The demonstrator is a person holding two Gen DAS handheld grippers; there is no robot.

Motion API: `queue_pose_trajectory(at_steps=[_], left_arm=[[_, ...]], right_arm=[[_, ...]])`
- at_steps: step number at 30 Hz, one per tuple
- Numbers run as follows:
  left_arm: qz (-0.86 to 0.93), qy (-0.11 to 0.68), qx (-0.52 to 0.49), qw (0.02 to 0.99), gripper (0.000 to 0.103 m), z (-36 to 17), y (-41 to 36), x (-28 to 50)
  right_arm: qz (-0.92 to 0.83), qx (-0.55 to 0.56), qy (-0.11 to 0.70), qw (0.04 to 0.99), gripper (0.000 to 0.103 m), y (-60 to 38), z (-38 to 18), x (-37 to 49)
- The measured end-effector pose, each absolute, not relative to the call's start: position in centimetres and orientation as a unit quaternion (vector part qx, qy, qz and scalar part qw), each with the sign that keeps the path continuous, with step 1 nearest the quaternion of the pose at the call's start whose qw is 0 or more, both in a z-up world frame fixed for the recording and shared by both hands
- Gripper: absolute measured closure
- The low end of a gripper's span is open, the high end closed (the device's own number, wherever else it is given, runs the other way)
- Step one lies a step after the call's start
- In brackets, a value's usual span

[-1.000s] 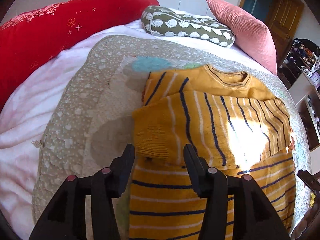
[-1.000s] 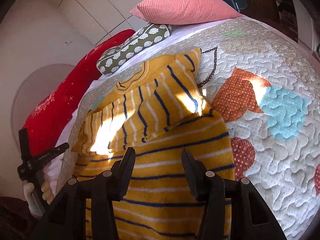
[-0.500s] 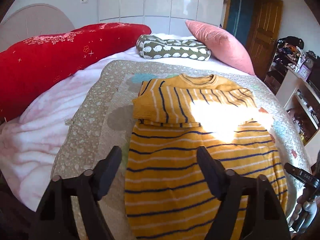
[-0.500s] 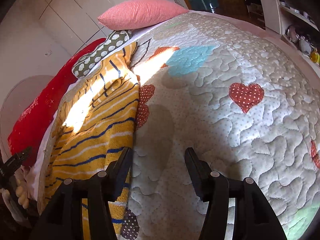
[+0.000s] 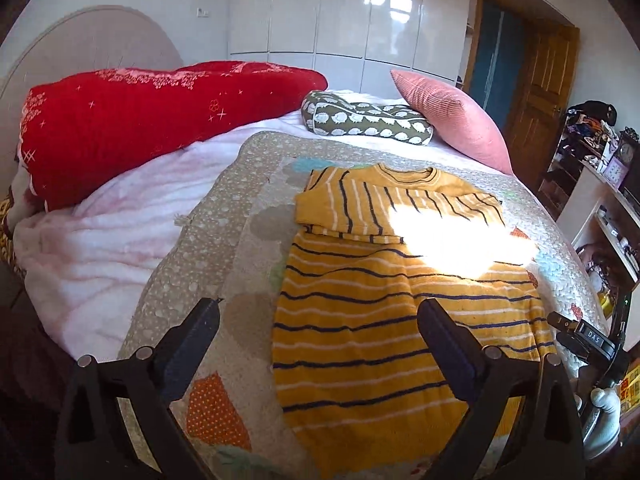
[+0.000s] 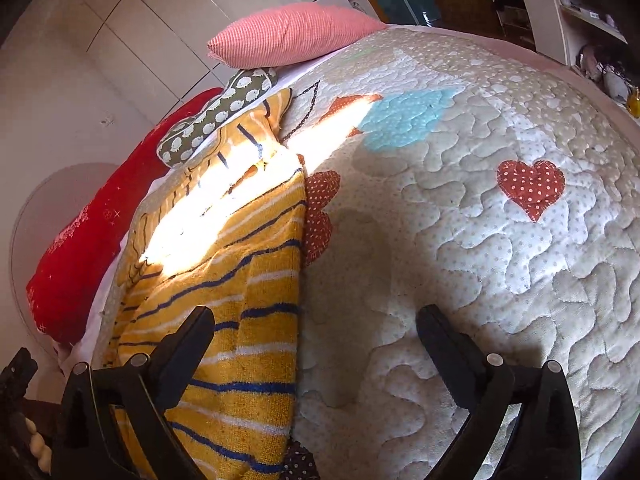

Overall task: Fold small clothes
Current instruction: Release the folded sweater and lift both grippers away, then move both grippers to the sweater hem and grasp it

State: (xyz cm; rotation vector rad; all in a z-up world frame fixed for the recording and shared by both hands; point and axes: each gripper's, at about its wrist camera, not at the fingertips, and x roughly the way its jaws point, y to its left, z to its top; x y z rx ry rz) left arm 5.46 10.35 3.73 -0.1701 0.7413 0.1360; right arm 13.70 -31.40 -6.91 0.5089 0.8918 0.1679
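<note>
A small yellow sweater (image 5: 396,308) with navy and white stripes lies flat on the patchwork quilt (image 5: 224,208), both sleeves folded across its chest below the collar. My left gripper (image 5: 318,316) is open and empty, held above the near hem of the sweater. My right gripper (image 6: 316,320) is open and empty, above the quilt (image 6: 500,248) just right of the sweater's (image 6: 240,280) right edge. The right gripper also shows at the lower right of the left wrist view (image 5: 588,340).
A red bolster (image 5: 140,120), a green patterned cushion (image 5: 364,120) and a pink pillow (image 5: 452,116) lie at the head of the bed. A pink blanket (image 5: 108,232) lies left of the quilt. Shelves (image 5: 604,200) and a wooden door (image 5: 540,92) stand to the right.
Both grippers have opened wider and pulled back from the sweater towards the foot of the bed. The right gripper has swung right, off the sweater and over bare quilt.
</note>
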Motion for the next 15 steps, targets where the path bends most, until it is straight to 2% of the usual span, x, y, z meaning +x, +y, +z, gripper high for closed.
queue_pose_trajectory(at_steps=[8,15], left_arm=[[0.106,0.413,-0.124,0.896,0.004,-1.1,14.1,4.6],[0.098,0.428,-0.147,0.887,0.004,-2.8,15.0,4.5]], right_arm=[[0.09,0.197,0.406,0.888,0.001,-30.5,-7.2,12.8],[0.058,0.125,0.404,0.904,0.001,-28.5,-7.5,12.5]])
